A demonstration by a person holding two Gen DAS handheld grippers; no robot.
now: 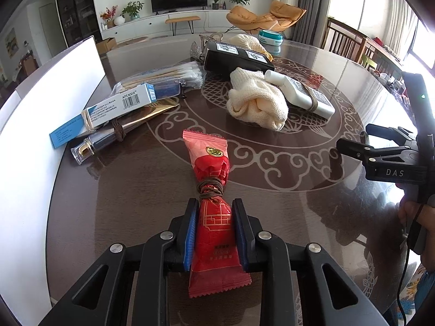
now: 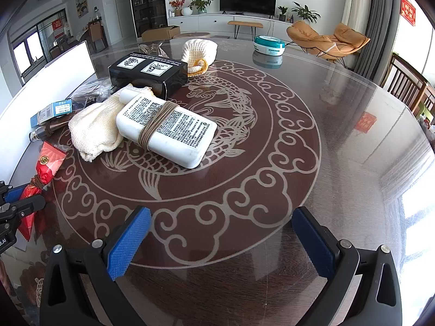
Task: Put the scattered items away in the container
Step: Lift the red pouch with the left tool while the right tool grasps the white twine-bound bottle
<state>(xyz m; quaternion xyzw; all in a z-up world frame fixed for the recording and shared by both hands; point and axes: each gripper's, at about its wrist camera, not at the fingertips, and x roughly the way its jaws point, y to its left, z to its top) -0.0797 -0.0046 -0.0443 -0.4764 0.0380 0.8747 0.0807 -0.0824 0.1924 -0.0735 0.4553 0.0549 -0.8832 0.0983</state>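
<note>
While the left gripper [image 1: 214, 231] jaws pinch the red packet [image 1: 210, 190] below its twine, just beside the white container [image 1: 54, 87], lift clear before swinging over its wall; right gripper [image 2: 220, 241] gapes empty.

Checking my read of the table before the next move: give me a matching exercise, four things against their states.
Things:
1. red snack packet
2. white bottle
3. right tongs
4. black box

States:
A. open, nothing between the pads
B. lying partly on the cream knitted cloth, cord wound round its middle
C. gripped by the left tongs
D. standing behind the bottle, white labels on top

Pairs: 1-C, 2-B, 3-A, 4-D
</note>
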